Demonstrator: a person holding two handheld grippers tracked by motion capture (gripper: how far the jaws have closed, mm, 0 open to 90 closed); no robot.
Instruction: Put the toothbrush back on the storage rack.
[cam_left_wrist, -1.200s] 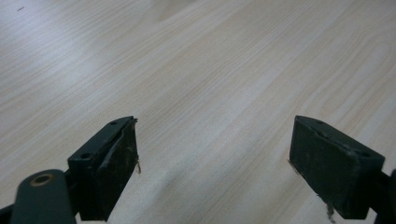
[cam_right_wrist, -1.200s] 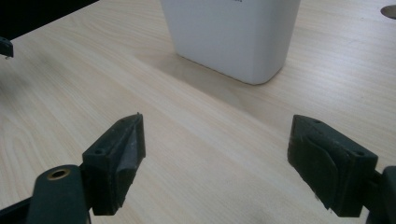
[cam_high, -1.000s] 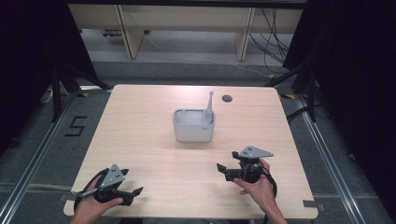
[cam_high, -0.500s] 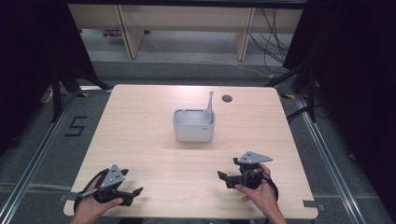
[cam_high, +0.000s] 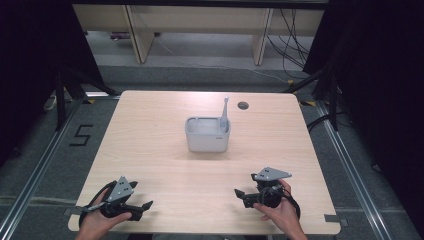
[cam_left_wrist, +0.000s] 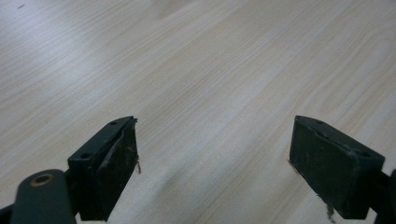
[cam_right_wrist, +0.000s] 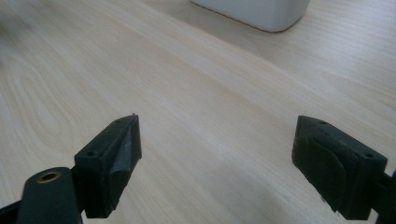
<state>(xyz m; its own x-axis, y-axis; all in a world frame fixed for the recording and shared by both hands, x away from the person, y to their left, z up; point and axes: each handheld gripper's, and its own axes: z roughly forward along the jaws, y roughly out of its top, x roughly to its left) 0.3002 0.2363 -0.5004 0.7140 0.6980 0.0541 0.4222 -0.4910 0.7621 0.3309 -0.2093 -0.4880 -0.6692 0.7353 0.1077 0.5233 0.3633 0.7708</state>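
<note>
Reaching comes next: your right gripper (cam_high: 244, 194), jaws wide and empty, sits nearer the toothbrush (cam_high: 225, 116), which stands near-upright in the white holder (cam_high: 207, 142) mid-table, ahead and slightly left. Left gripper (cam_high: 141, 207) equally wide, farther off.

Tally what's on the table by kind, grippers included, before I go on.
Grippers: 2, the left gripper and the right gripper, both open and empty
White container: 1
Toothbrush standing in the container: 1
Total: 4
</note>
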